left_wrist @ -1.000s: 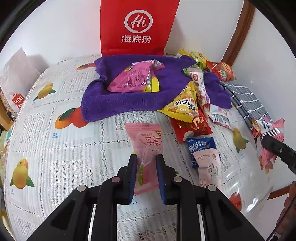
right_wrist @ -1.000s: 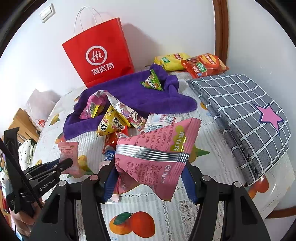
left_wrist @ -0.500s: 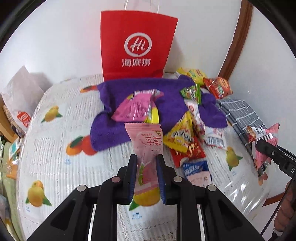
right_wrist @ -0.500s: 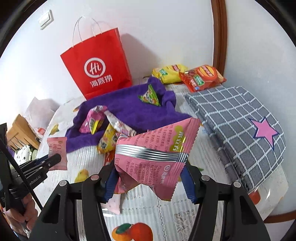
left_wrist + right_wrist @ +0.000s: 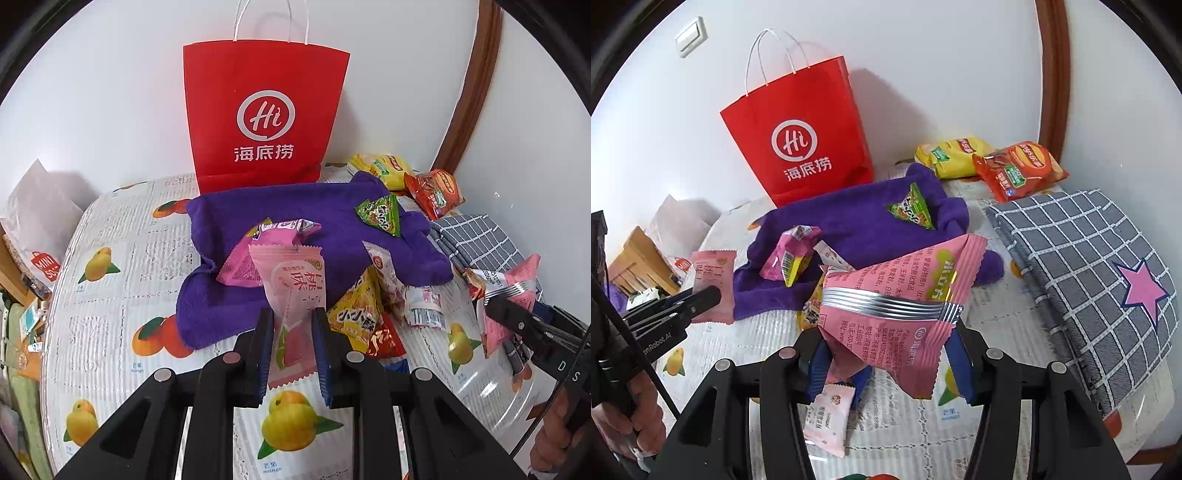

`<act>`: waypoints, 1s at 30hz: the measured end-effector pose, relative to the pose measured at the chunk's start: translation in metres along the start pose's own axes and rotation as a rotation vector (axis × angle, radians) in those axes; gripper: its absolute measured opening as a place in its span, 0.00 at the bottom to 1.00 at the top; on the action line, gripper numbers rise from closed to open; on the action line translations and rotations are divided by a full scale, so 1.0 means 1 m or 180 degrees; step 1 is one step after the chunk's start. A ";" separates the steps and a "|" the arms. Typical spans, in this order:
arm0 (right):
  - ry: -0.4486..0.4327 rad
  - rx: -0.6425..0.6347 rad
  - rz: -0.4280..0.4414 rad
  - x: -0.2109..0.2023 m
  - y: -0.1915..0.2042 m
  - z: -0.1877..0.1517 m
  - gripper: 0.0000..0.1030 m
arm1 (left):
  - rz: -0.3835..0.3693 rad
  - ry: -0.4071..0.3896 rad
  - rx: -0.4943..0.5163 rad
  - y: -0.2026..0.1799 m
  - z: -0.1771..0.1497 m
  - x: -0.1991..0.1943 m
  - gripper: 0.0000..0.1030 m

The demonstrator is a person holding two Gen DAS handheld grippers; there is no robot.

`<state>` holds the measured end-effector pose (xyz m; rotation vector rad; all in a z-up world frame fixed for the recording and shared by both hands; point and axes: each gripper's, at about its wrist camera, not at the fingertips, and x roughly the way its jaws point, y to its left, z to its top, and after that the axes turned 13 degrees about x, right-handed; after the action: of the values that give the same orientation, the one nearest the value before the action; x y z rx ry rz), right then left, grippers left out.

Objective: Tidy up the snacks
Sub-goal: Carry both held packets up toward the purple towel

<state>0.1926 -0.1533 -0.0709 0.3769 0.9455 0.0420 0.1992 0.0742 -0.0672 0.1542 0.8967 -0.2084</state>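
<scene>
Here, left gripper (image 5: 293, 334) clamped on peach packet (image 5: 291, 291), right gripper (image 5: 890, 360) closing on pink pouch (image 5: 897, 295)

— From my left camera I see a round table (image 5: 110, 295) under a white lace-pattern cover printed with oranges and mangoes. What lies on it on your side?

— A red paper bag (image 5: 798, 140) stands at the back by the wall. In front of it a purple towel (image 5: 857, 221) is spread, rumpled. To its right I have a grey checked cloth (image 5: 1082, 266) with a pink star, folded.

— And the loose packets?

— A yellow chip bag (image 5: 951, 155) and an orange chip bag (image 5: 1019, 170) sit at the far edge. A small pale pink sachet (image 5: 829, 417) lies near me; I think it rests flat, but my gripper hides part of it.
</scene>
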 end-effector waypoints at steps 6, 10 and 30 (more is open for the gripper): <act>-0.0083 -0.0022 0.0005 0.000 0.007 0.018 0.53 | 0.0023 -0.0014 -0.0001 0.005 0.013 0.002 0.20; -0.0192 -0.0066 0.0021 -0.003 0.015 0.038 0.53 | 0.0076 -0.0056 0.0037 0.008 0.026 0.000 0.20; -0.0213 -0.0121 0.0205 0.038 0.050 0.119 0.53 | 0.0098 -0.0208 -0.0028 0.029 0.098 0.027 0.20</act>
<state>0.3162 -0.1342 -0.0212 0.3715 0.8652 0.1054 0.2968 0.0776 -0.0264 0.1519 0.8296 -0.1798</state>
